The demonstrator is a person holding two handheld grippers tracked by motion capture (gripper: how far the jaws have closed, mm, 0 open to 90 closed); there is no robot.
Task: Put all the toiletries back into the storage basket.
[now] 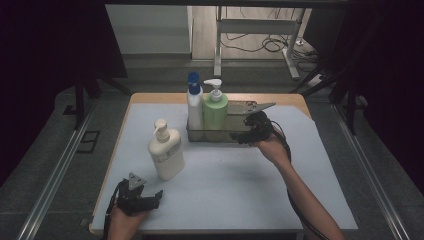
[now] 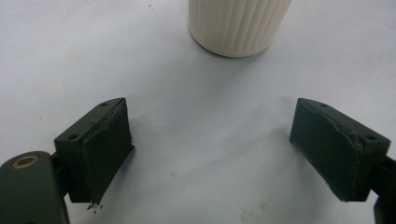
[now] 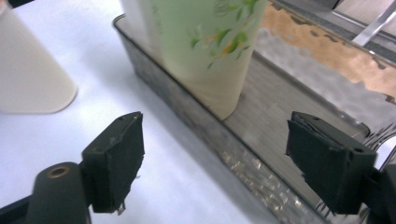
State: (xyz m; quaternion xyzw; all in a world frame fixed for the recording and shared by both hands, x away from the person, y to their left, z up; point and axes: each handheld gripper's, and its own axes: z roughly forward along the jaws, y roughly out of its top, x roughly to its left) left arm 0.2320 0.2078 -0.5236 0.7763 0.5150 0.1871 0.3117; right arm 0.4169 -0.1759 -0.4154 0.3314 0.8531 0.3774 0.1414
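Bottles going into the tray (image 1: 235, 136) — green bottle (image 1: 215, 113) stands inside, right hand-held gripper (image 1: 248, 136) open, empty at its front wall. Next: cream bottle (image 1: 166, 151) on desk (image 1: 225, 175); left hand-held gripper (image 1: 152, 199) open, near it.

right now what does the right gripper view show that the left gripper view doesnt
Right gripper view: the green pump bottle standing in the clear tray, with the right gripper open at the tray's near wall. Left gripper view: the left gripper open over bare white mat. Both: the cream bottle standing on the mat outside the tray.
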